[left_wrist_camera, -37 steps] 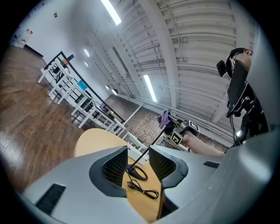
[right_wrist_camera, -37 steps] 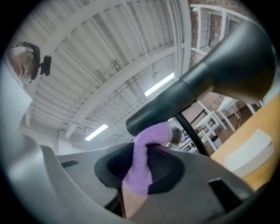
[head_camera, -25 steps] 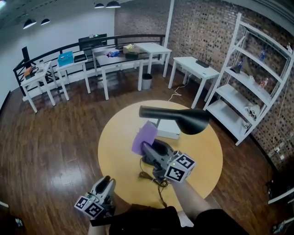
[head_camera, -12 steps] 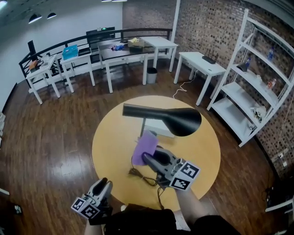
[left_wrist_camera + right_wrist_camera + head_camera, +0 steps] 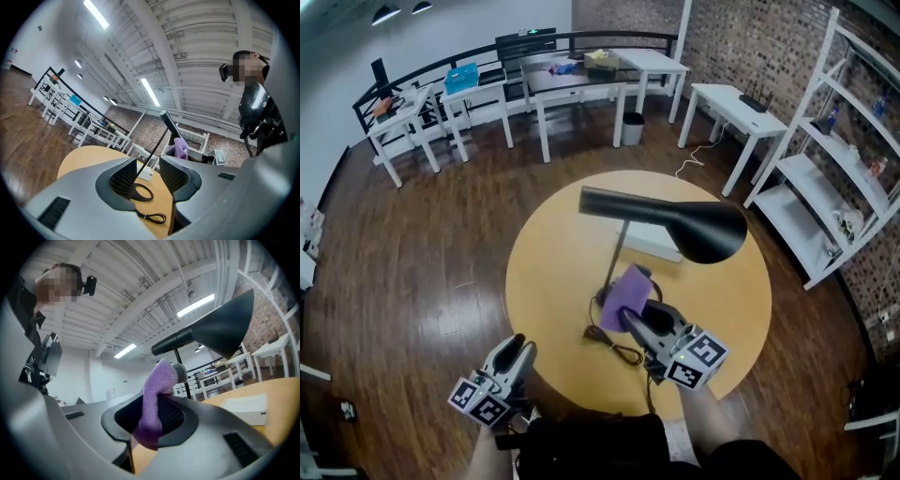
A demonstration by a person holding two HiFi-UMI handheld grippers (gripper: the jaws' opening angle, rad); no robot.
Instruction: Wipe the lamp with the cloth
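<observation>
round wooden table [image 5: 544,281] fills the head view: the right gripper [image 5: 634,319], clamped on the purple cloth [image 5: 625,293], has dropped down the lamp [image 5: 703,230] stem towards its foot, so the wipe seems to be working downward. left gripper view: the left gripper [image 5: 148,160] stands open with nothing between its jaws, off the table edge. right gripper view: cloth pinched between both pads, shade above.

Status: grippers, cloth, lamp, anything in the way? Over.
Right gripper shut on purple cloth, low by the lamp pole; contact unclear. Left gripper open, empty, at table edge. Loose cord beside right gripper.
</observation>
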